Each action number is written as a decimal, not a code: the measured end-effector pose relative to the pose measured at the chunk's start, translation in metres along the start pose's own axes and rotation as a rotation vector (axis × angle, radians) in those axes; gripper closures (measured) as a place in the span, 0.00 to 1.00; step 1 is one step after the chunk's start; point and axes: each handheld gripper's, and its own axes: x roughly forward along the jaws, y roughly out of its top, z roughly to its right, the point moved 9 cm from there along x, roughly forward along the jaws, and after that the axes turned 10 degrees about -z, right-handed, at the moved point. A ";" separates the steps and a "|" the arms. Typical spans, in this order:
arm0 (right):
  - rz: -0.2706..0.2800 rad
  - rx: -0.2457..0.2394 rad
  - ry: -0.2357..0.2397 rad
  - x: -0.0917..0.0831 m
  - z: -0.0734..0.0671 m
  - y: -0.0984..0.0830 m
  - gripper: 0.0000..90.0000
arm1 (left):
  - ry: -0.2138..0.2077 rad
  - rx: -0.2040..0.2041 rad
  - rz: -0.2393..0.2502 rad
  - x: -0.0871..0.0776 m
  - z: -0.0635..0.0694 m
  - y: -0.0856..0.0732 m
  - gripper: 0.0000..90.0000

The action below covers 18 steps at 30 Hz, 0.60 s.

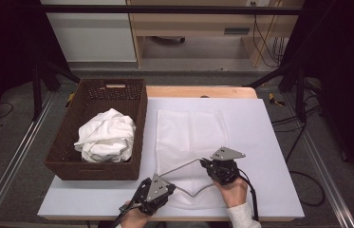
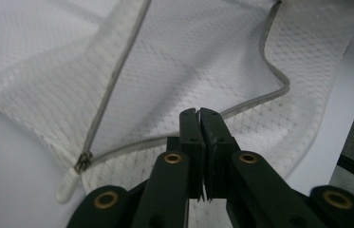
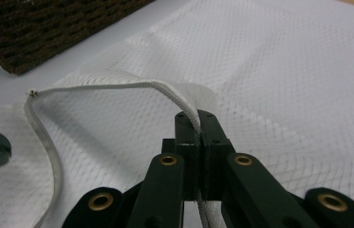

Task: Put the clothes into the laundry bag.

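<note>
A white mesh bag (image 1: 191,130) lies flat on the white table (image 1: 269,156), its zipper open along the near end. My right gripper (image 1: 204,162) is shut on the upper zipper edge (image 3: 117,88) and holds it raised off the bag (image 3: 284,85). My left gripper (image 1: 171,184) is shut on the lower zipper edge, which runs under its closed tips (image 2: 198,114). The zipper slider (image 2: 83,161) sits at the corner of the bag (image 2: 189,57), left of the jaws. The two edges gape apart between the grippers.
A dark woven basket (image 1: 136,118) stands on the table's left side, close to the bag, with a crumpled white cloth (image 1: 106,135) in it. Its wall (image 3: 46,33) is seen beyond the bag. The table's front edge runs just behind both hands.
</note>
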 end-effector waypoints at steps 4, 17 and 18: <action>0.052 -0.002 -0.003 -0.008 0.000 0.011 0.98 | 0.009 0.002 -0.024 0.008 -0.001 -0.007 0.99; 0.150 -0.009 -0.002 -0.024 -0.002 0.026 0.98 | 0.020 0.025 -0.042 0.010 0.003 -0.011 0.95; 0.152 -0.010 -0.002 -0.025 -0.002 0.027 0.98 | 0.024 0.028 -0.032 0.007 0.004 -0.008 0.93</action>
